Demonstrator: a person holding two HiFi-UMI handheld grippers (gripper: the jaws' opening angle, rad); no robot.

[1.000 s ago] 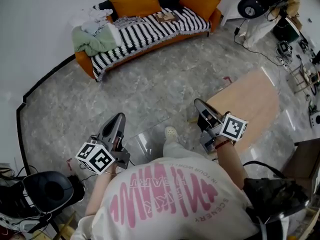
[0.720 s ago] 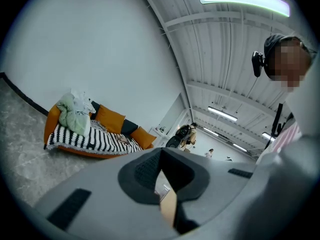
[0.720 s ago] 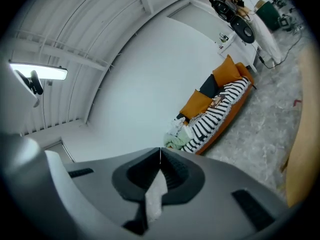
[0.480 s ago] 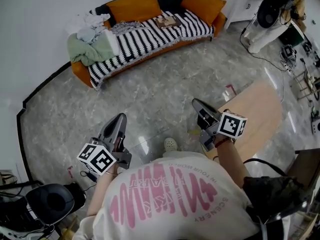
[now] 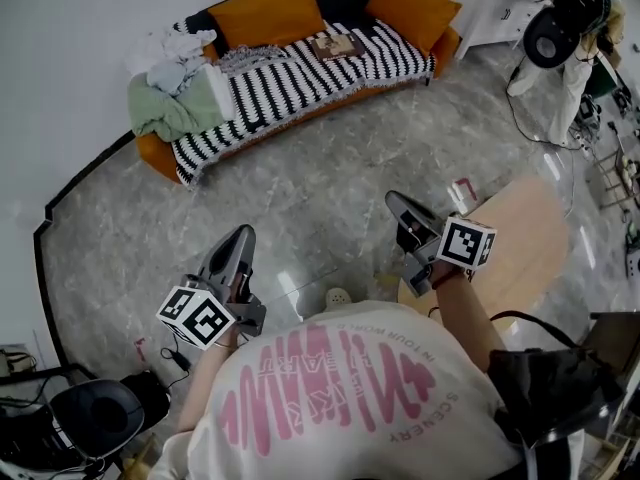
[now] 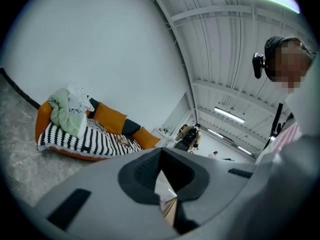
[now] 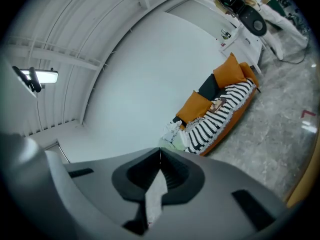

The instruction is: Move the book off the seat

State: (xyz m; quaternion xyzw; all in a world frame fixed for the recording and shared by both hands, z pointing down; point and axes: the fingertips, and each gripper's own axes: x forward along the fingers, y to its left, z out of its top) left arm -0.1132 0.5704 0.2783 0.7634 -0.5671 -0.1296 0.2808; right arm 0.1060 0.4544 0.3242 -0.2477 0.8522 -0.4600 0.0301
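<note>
The book [image 5: 335, 44] lies flat on the striped throw of the orange sofa [image 5: 447, 40], right of its middle, in front of the back cushions. It also shows small in the left gripper view as the book [image 6: 121, 140] and in the right gripper view as the book [image 7: 218, 104]. Both grippers are far from it, held out over the grey floor in front of the person's chest. My left gripper [image 5: 243, 235] has its jaws together with nothing between them. My right gripper [image 5: 394, 200] is likewise shut and empty, pointing toward the sofa.
A heap of green and white cloth [image 5: 170, 103] fills the sofa's left end. A round wooden table [image 5: 520, 238] stands to the right, beside my right gripper. A black round object [image 5: 95, 413] and cables sit at lower left. Another person [image 5: 570, 28] stands at upper right.
The view has shifted across the floor and the sofa sits slightly lower and further left in the head view. Both grippers hold the same shut pose in front of the body.
</note>
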